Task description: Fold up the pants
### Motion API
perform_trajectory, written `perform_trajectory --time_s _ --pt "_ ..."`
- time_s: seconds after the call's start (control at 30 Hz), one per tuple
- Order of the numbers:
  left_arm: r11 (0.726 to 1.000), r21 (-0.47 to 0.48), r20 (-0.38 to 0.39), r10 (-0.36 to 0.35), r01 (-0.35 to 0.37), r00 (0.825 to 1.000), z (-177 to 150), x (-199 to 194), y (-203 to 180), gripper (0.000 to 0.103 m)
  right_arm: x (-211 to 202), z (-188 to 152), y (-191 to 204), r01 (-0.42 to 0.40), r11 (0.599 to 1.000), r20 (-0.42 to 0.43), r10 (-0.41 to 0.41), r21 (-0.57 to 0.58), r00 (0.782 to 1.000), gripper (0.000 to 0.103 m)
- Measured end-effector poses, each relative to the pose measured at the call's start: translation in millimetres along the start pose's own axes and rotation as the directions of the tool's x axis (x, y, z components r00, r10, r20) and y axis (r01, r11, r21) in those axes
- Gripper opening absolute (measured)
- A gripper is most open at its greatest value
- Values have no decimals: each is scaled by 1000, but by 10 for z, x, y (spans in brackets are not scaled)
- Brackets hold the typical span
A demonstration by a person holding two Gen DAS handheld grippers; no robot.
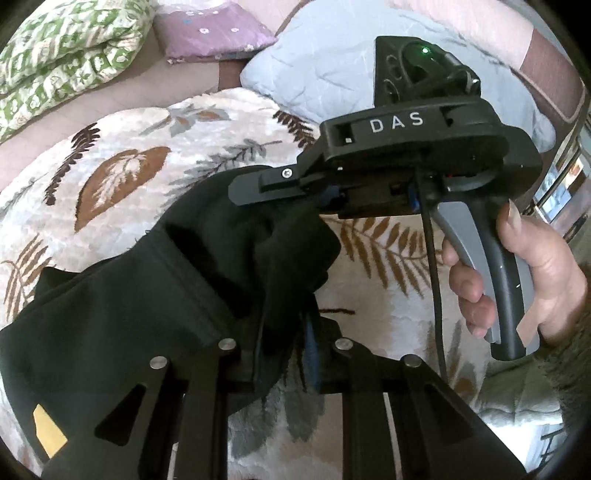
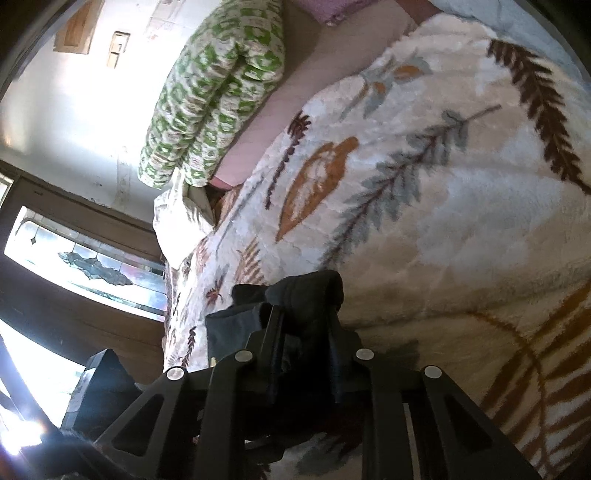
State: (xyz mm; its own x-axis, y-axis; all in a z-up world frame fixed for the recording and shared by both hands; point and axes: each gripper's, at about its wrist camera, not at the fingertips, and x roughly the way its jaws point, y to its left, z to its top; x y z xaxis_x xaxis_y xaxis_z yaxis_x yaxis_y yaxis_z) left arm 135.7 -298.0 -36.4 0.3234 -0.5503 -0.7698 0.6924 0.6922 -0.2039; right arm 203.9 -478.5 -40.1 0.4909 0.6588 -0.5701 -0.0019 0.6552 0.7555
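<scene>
Left claw (image 1: pixel 284 354) at lower centre and right claw (image 2: pixel 303 350), both closed on bunched black pants (image 1: pixel 147 295), above leaf-patterned blanket (image 2: pixel 443 184) on bed.

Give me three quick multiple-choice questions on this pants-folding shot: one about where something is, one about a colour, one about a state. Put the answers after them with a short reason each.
1. Where does the green patterned quilt lie?
A. Under the pants
B. At the far edge of the bed, beyond the leaf-print blanket
C. In the right gripper

2. What colour are the pants?
A. Black
B. Red
C. White

3. What is the state of the right gripper?
A. Open and holding nothing
B. Shut on the pants
C. Lying on the blanket

Answers:
1. B: it lies folded past the blanket's far edge, near the purple cushion.
2. A: the cloth is dark black in both views.
3. B: black cloth is bunched between its fingers; the left gripper pinches the pants too.
</scene>
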Motion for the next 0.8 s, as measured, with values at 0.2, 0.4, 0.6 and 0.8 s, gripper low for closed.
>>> perform_trajectory --time_s 0.2,0.4,0.6,0.8 --pt "994 -91 53 -48 53 997 -13 -287 192 16 84 27 497 36 996 -48 -39 -76 998 12" --pt "981 -183 48 -64 71 997 -153 -457 591 16 426 -55 814 44 994 -100 -54 -97 994 13" --pt "974 -207 71 -79 92 994 -216 -596 721 16 612 -63 1065 47 991 -133 -64 -122 989 13" --pt "957 -274 96 -70 94 993 -373 -828 1069 16 909 -75 1390 6 988 -181 -34 -156 983 16"
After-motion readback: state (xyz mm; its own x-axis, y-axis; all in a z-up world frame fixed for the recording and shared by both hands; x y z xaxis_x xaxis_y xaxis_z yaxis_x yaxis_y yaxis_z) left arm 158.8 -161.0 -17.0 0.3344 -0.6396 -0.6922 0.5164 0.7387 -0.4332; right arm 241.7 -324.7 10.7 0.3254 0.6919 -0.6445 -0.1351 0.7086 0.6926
